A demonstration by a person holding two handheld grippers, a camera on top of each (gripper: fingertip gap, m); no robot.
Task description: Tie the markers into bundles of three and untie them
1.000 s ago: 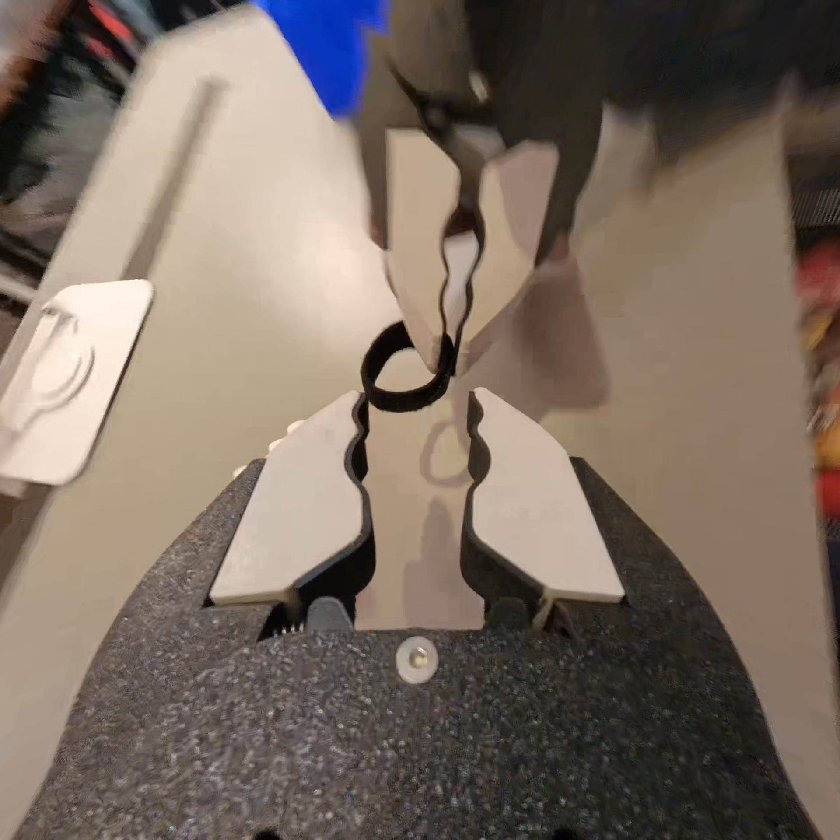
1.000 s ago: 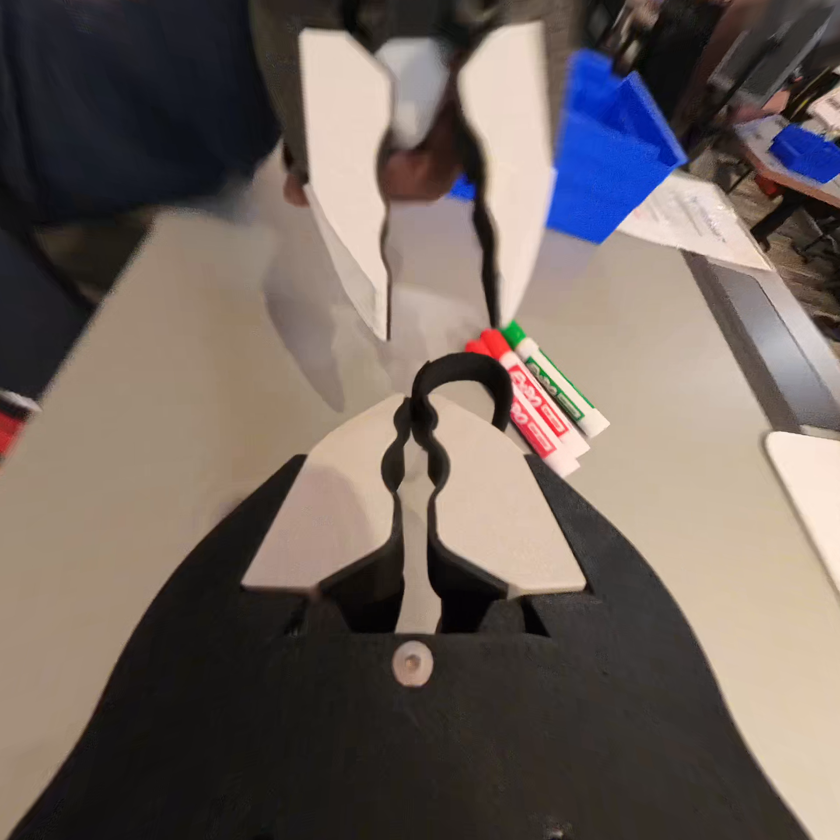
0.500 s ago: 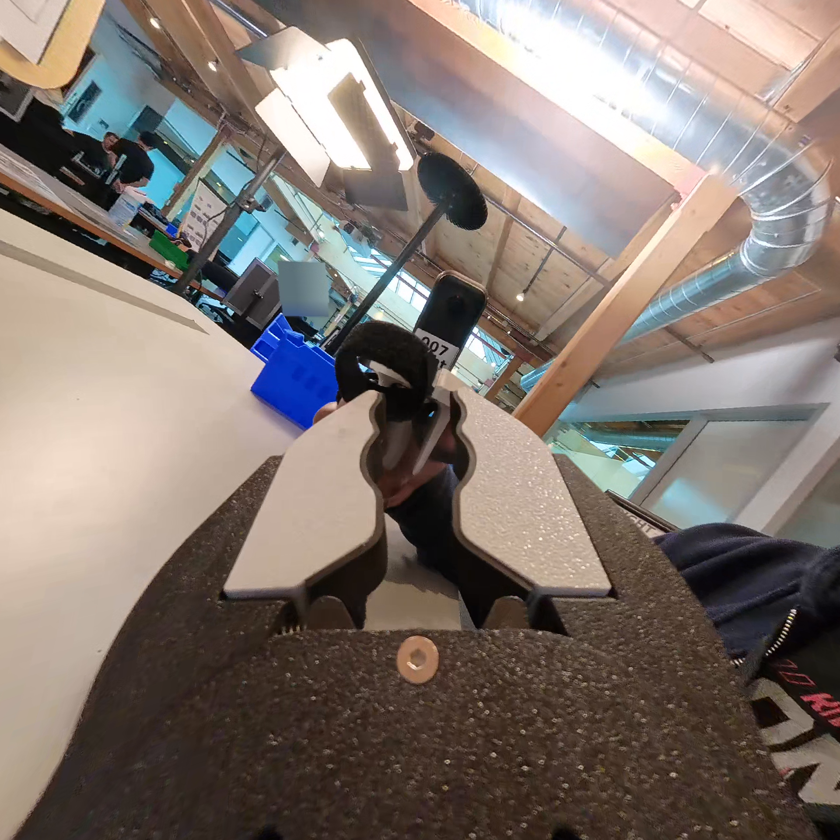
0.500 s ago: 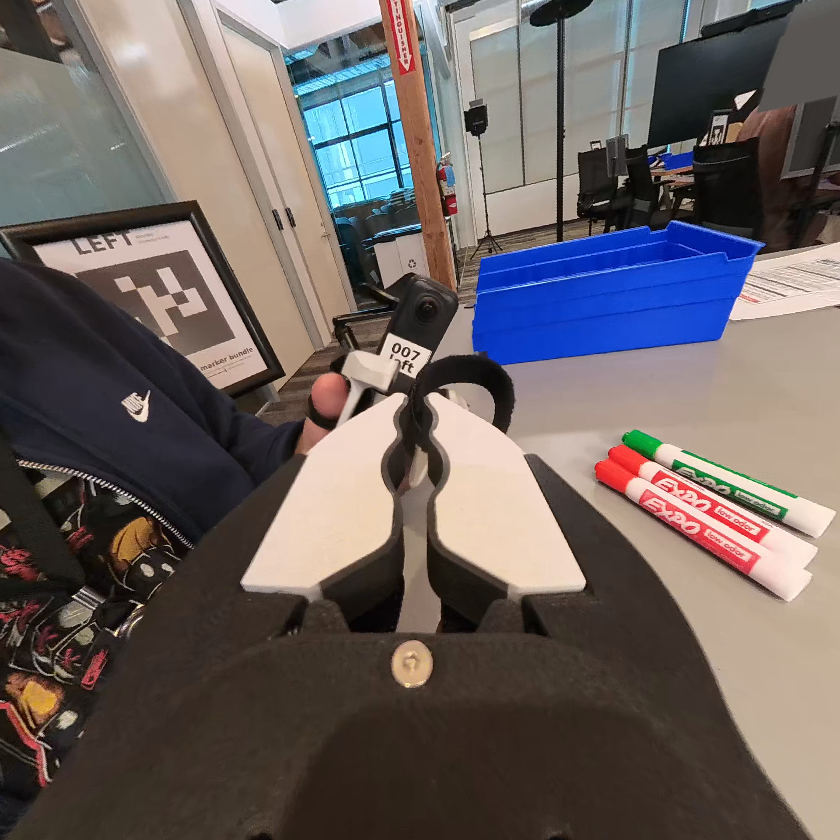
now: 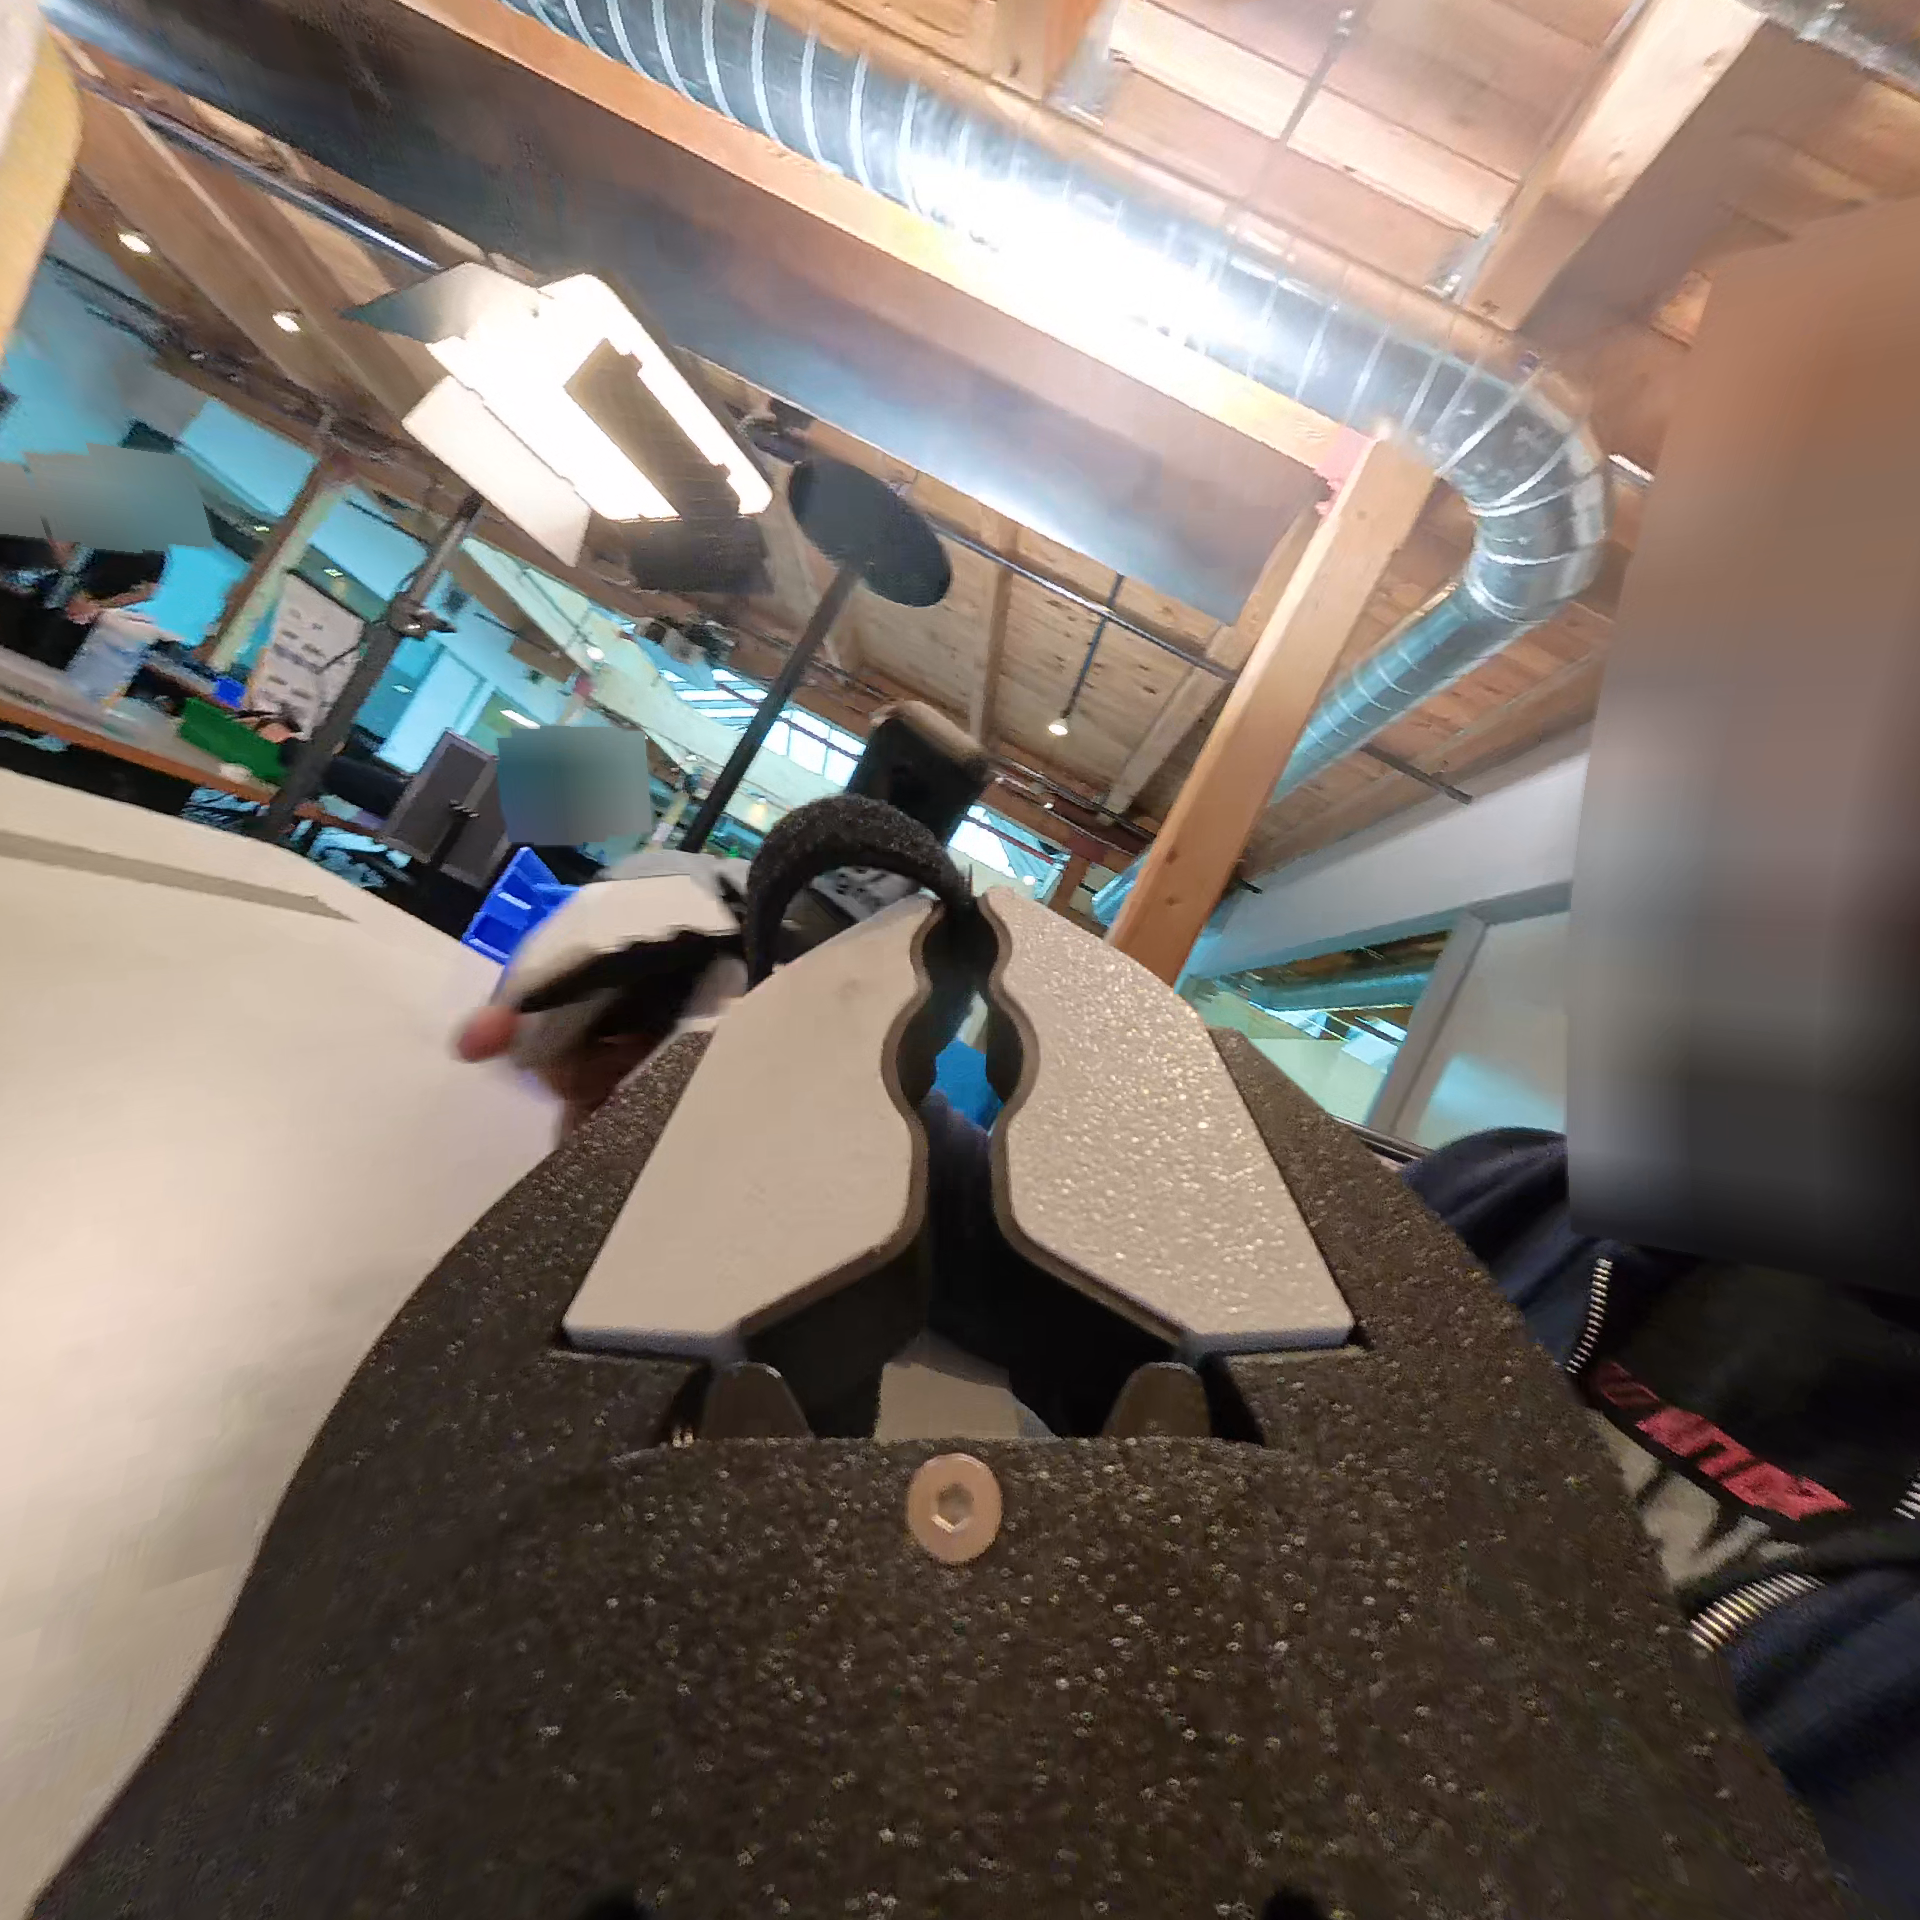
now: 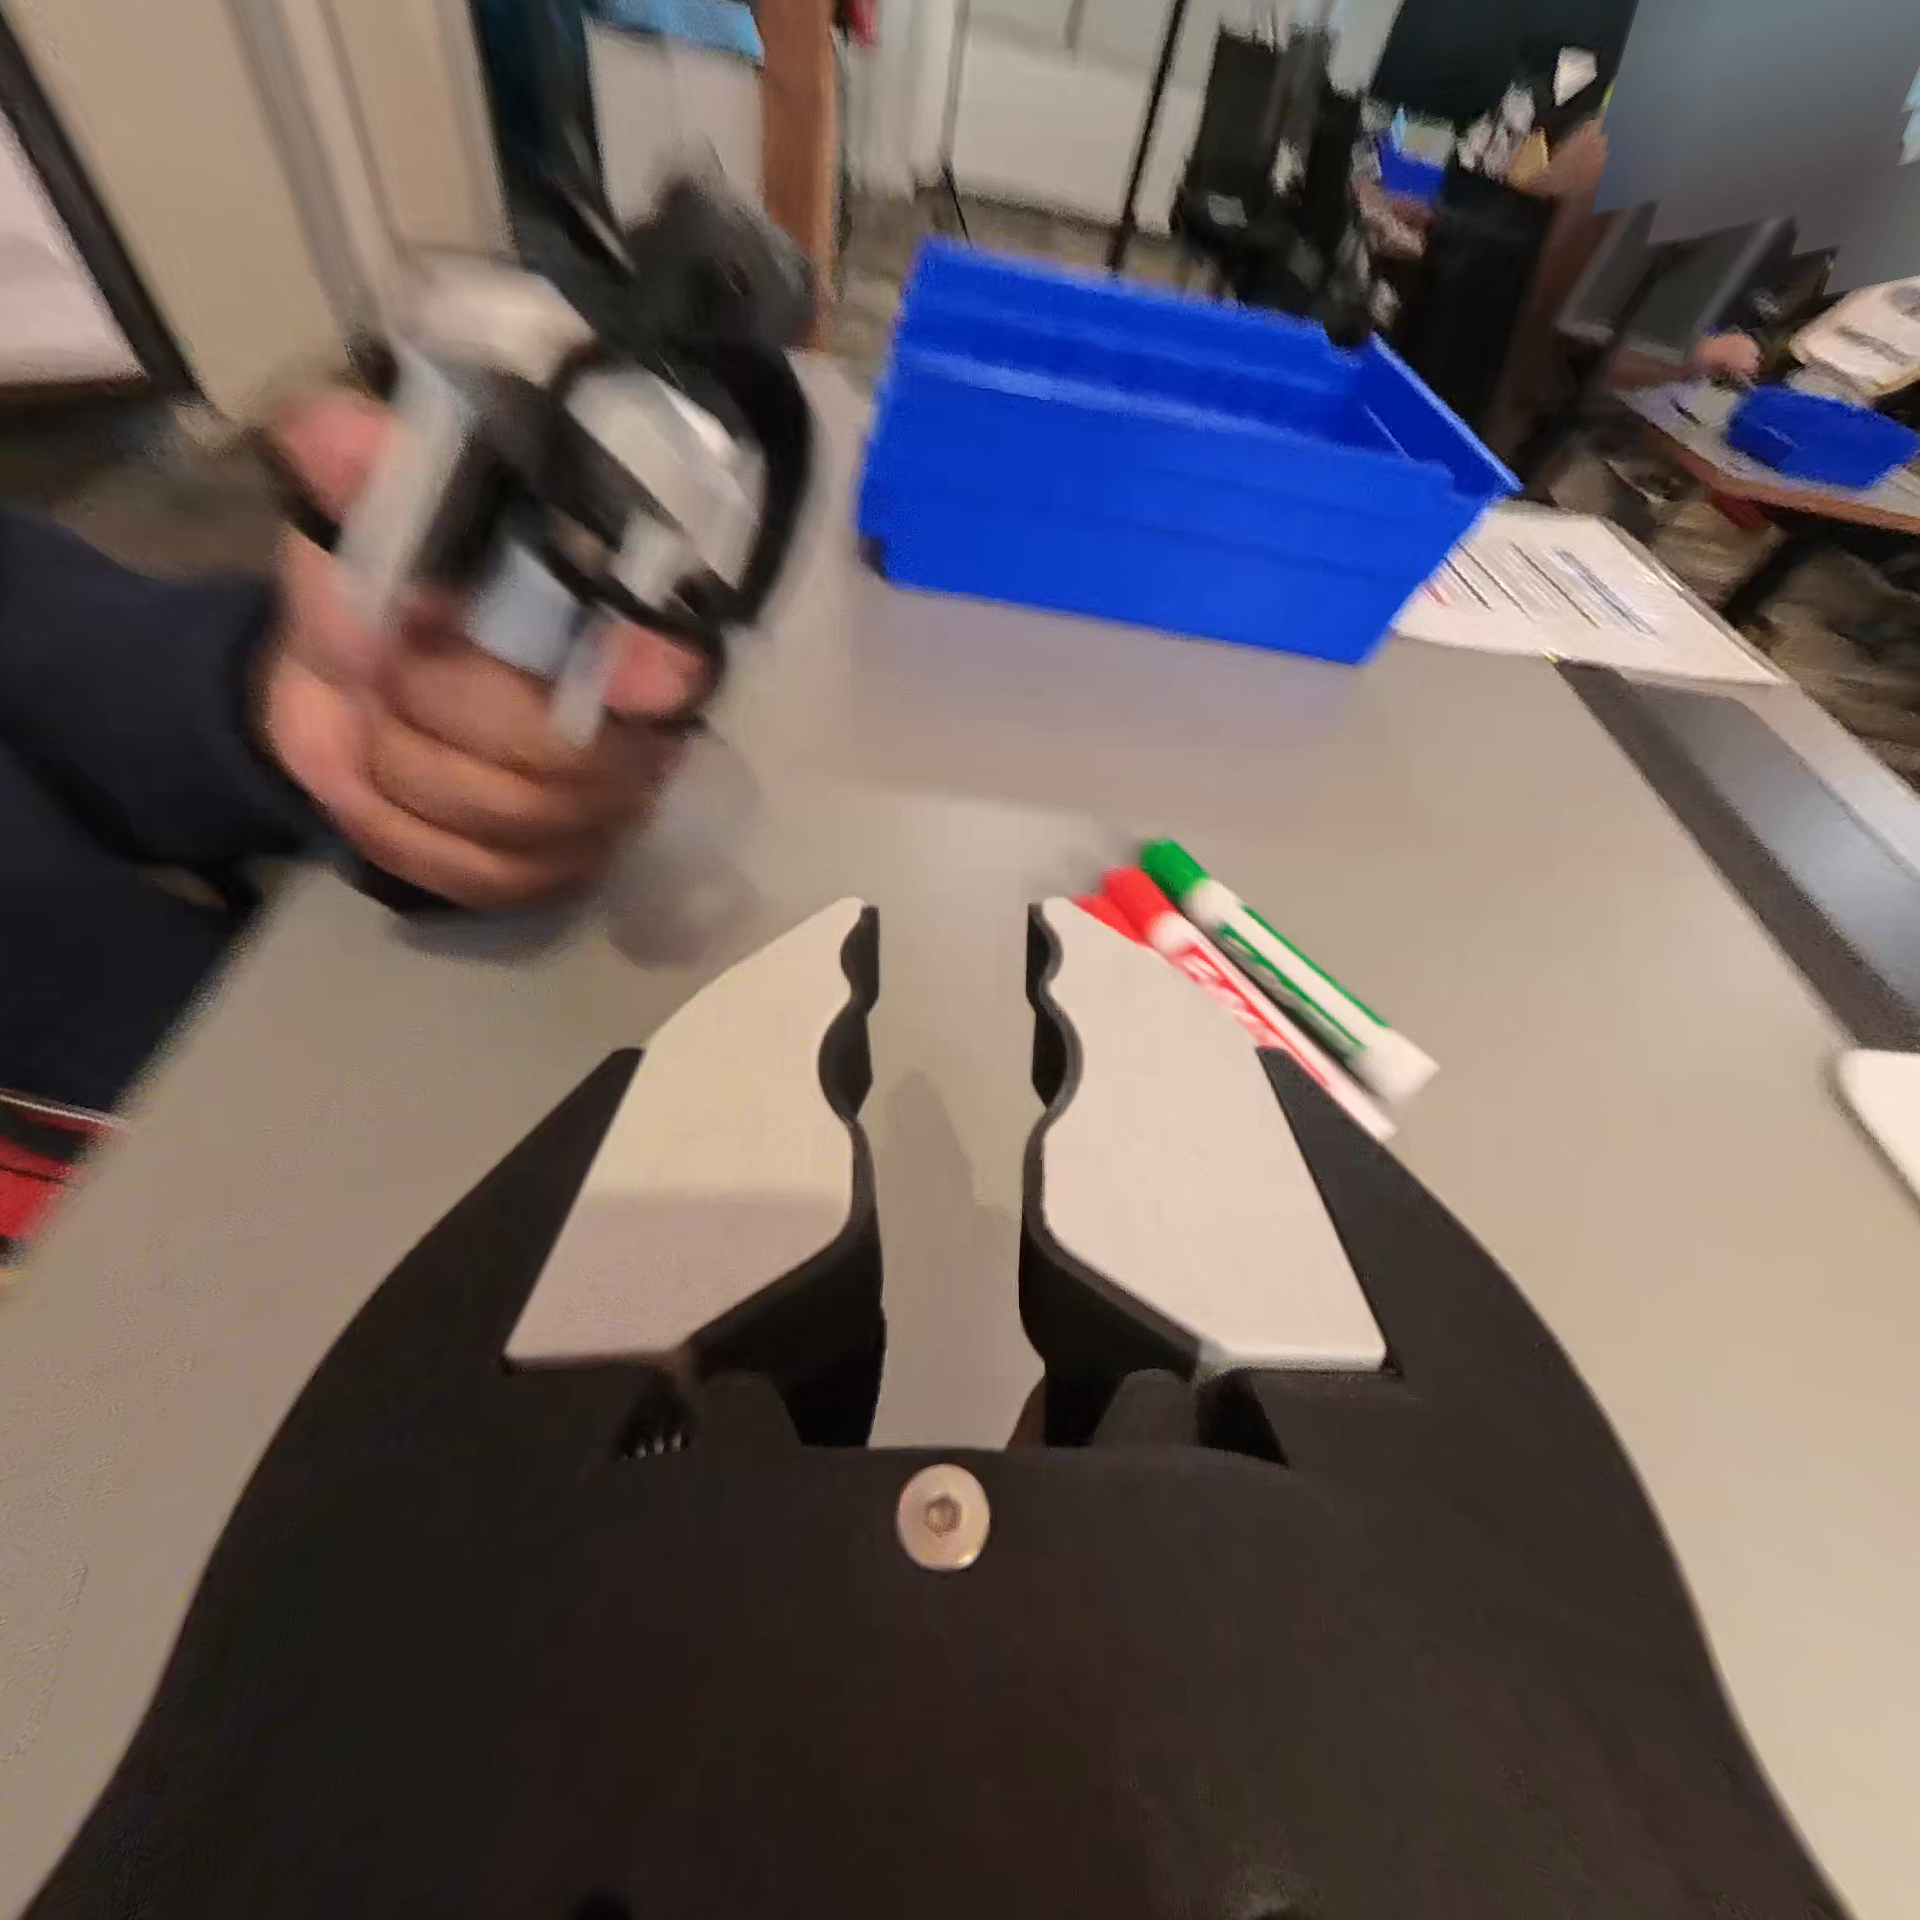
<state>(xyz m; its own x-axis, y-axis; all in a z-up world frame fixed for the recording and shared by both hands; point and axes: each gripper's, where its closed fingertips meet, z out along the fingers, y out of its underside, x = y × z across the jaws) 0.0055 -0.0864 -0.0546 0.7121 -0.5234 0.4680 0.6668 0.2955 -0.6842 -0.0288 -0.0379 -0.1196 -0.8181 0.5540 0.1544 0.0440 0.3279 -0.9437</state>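
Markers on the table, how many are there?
3, side by side on the grey table: green marker outermost, a red marker beside it, another red marker partly hidden behind the right hand-held gripper.

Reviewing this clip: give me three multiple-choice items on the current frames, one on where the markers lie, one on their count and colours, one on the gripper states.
1. Where do the markers lie?
A. In the blue bin
B. On the table, beside the right gripper's right finger
C. In the left gripper

2. What are the markers' colours?
A. Two red, one green
B. Three green
C. Two red, two green

3. Which gripper holds the black strap?
A. Right
B. Neither
C. Left

Answers: 1 B, they rest on the grey table, outside the blue bin. 2 A, caps show it. 3 C, the left gripper pinches it; the right gripper is open, jaws apart.
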